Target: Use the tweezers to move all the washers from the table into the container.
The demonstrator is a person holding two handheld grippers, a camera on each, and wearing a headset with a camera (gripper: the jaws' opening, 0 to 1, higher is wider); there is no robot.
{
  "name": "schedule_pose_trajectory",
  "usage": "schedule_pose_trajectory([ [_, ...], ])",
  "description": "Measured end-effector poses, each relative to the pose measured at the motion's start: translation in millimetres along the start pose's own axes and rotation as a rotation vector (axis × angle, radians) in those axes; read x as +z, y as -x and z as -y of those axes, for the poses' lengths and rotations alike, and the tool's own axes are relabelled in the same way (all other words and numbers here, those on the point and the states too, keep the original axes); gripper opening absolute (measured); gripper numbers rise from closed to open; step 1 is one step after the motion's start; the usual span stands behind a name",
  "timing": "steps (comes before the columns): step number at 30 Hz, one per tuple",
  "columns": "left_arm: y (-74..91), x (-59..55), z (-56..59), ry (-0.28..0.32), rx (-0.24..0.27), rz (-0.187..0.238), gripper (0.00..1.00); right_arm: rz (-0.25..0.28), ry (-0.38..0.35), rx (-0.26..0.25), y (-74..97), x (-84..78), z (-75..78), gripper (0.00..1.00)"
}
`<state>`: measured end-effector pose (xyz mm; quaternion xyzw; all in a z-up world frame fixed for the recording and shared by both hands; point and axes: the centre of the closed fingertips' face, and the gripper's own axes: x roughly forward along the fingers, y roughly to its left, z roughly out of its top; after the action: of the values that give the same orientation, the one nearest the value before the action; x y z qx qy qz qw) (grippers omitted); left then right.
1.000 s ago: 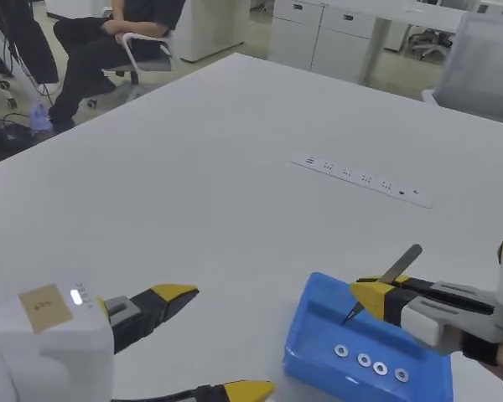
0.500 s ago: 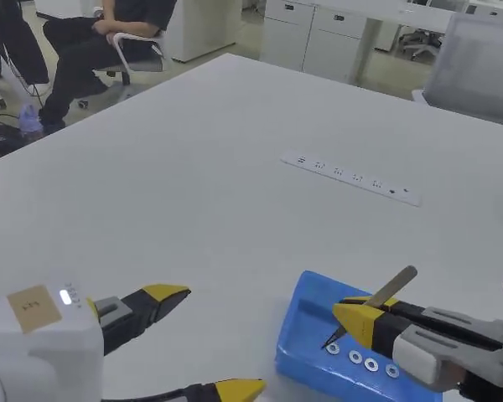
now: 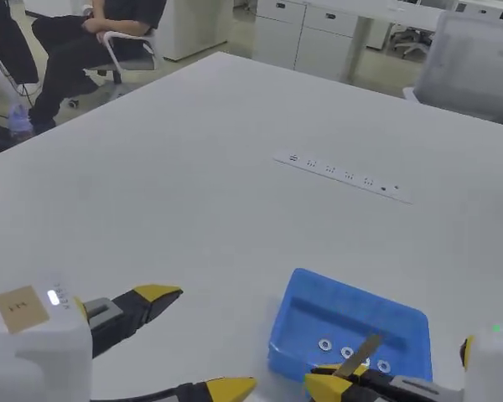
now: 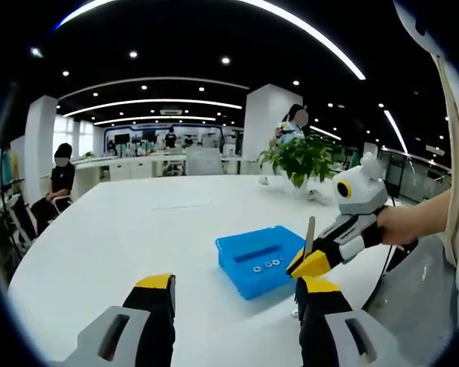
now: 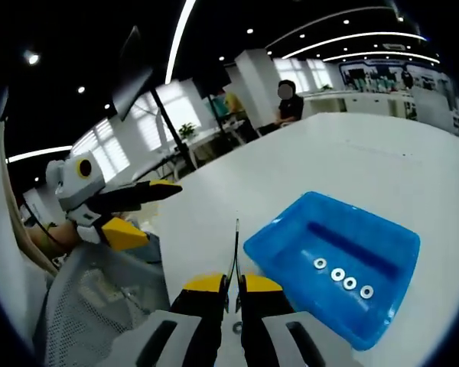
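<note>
Washers (image 5: pixel 337 274), four in a row, lay on the floor of the blue container (image 5: pixel 382 245), which sat on the white surface (image 3: pixel 193 184) at the near right. No washer could be made out on the open surface in the head view. A small ring-like speck (image 5: pixel 236 327) just under the right tool's jaws was too unclear to call a washer or a part of the tool. On that showing, the task looked all but finished, with at most one stray piece to lift and a last look round.

The right tool (image 5: pixel 231 284) was clamped tight on the tweezers (image 5: pixel 236 245), whose thin tips stood just left of the container's near corner with nothing visible between them. The left tool (image 3: pixel 197 342) had its jaws spread wide and held nothing, at the near left, well apart from the container.

A tan sticker (image 3: pixel 17 306) on the left tool's body bore marks too small to read. The strip (image 3: pixel 344 177) of sockets farther off showed small markings, also unreadable. No brand name could be read.
</note>
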<state>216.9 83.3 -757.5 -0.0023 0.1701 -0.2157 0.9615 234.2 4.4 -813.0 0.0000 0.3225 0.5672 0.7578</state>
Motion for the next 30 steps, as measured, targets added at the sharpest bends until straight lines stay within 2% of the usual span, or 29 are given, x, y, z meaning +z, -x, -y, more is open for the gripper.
schedule_pose_trajectory([
  [12, -0.1, 0.0, -2.1, 0.0, 0.005, 0.001, 0.65, -0.051, -0.003, 0.0, -7.5, -20.7, 3.1, 0.04],
  [22, -0.8, -0.7, -1.2, -0.002, -0.002, -0.002, 0.65, -0.06, 0.009, 0.001, -9.7, -23.8, 3.0, 0.04],
  [25, -0.8, -1.0, -1.1, -0.002, -0.002, -0.003, 0.65, -0.061, 0.038, 0.0, -9.9, -23.7, 0.8, 0.04],
  [30, -0.6, -1.1, -0.4, -0.003, -0.004, -0.003, 0.65, -0.077, 0.137, 0.009, -10.4, -25.7, -6.9, 0.04],
])
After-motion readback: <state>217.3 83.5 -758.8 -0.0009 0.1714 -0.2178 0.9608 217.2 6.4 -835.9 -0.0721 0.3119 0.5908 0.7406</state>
